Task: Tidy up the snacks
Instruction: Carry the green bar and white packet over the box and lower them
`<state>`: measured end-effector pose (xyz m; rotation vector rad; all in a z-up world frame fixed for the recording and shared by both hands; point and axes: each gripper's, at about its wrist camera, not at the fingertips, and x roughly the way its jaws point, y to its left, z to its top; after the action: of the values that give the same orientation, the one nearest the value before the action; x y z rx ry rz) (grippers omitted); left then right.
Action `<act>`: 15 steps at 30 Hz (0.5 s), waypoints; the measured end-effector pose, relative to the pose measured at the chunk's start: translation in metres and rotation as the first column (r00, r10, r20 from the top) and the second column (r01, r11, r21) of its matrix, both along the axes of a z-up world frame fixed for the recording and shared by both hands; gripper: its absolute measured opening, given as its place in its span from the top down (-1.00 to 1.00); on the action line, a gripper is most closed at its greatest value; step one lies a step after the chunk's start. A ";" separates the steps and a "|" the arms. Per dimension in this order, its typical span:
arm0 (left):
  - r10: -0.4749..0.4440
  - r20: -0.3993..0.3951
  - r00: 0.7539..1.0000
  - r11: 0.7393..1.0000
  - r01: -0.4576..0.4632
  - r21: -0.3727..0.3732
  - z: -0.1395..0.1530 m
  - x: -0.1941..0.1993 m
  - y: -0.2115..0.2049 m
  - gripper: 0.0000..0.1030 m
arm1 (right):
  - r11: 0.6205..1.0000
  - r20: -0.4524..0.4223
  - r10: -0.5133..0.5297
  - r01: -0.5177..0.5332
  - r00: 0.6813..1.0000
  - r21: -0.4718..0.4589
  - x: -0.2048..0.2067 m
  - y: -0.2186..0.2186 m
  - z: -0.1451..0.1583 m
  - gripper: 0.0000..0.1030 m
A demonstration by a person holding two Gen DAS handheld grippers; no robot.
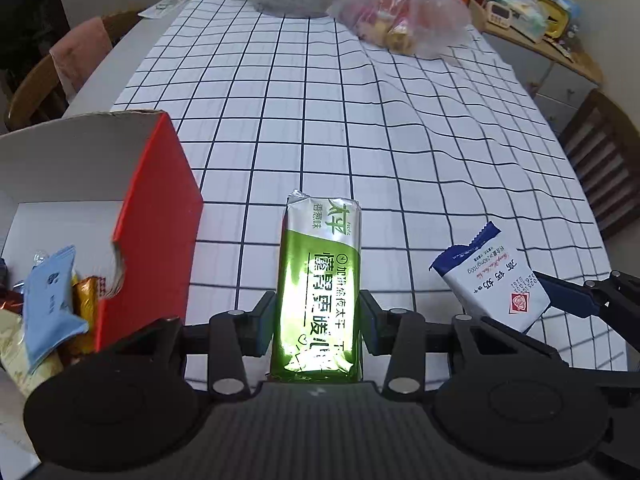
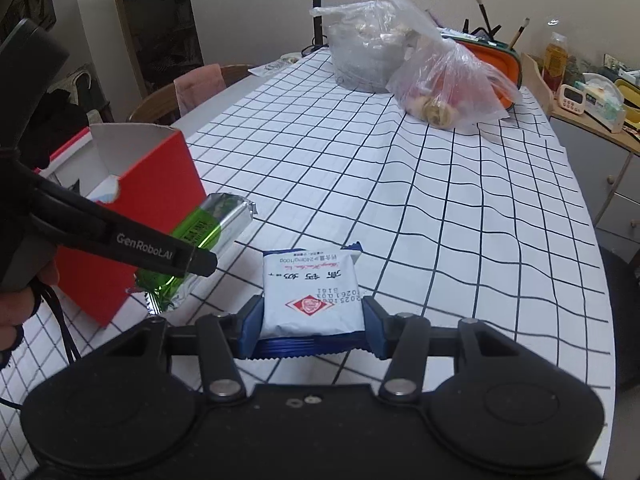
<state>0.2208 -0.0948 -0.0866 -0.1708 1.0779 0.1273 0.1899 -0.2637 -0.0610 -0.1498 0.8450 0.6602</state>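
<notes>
My left gripper is shut on a green and silver cracker pack, held above the checked tablecloth just right of the red box. From the right wrist view the same green pack hangs in the left gripper's fingers in front of the red box. My right gripper is shut on a white and blue snack packet, lifted off the cloth. That white packet shows at the right of the left wrist view. The open box holds several wrapped snacks.
A clear plastic bag of snacks and a grey bagged bundle lie at the far end of the table. A chair with a pink cloth stands at the far left. A cluttered sideboard runs along the right.
</notes>
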 end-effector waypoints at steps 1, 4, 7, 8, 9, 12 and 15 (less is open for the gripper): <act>-0.001 0.006 1.000 1.000 0.001 -0.001 0.004 -0.005 0.001 0.19 | 1.000 0.005 -0.001 0.001 1.000 0.000 -0.005 0.001 0.004 0.02; -0.011 0.026 1.000 1.000 0.011 -0.008 0.016 -0.021 0.006 0.19 | 1.000 0.021 -0.009 0.010 1.000 -0.003 -0.018 0.006 0.016 0.02; -0.022 0.042 0.999 1.000 0.023 -0.012 0.029 -0.038 0.014 0.19 | 1.000 0.034 -0.018 0.018 0.999 -0.001 -0.031 0.013 0.028 0.02; -0.025 0.046 0.999 1.000 0.025 -0.014 0.032 -0.043 0.018 0.19 | 1.000 0.037 -0.020 0.020 0.999 -0.002 -0.035 0.016 0.031 0.02; -0.027 0.050 0.998 1.000 0.027 -0.015 0.035 -0.048 0.021 0.19 | 1.000 0.041 -0.021 0.021 0.999 0.000 -0.040 0.020 0.035 0.02; -0.034 0.064 0.997 0.999 0.036 -0.022 0.047 -0.061 0.033 0.19 | 1.000 0.055 -0.026 0.026 0.998 0.001 -0.052 0.033 0.047 0.02; -0.045 0.081 0.996 0.999 0.047 -0.018 0.058 -0.074 0.045 0.19 | 1.000 0.069 -0.025 0.024 0.997 0.012 -0.063 0.047 0.059 0.02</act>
<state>0.1470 -0.0496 -0.0283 -0.1676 1.0025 0.0675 0.1273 -0.2164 -0.0017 -0.1509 0.7758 0.6334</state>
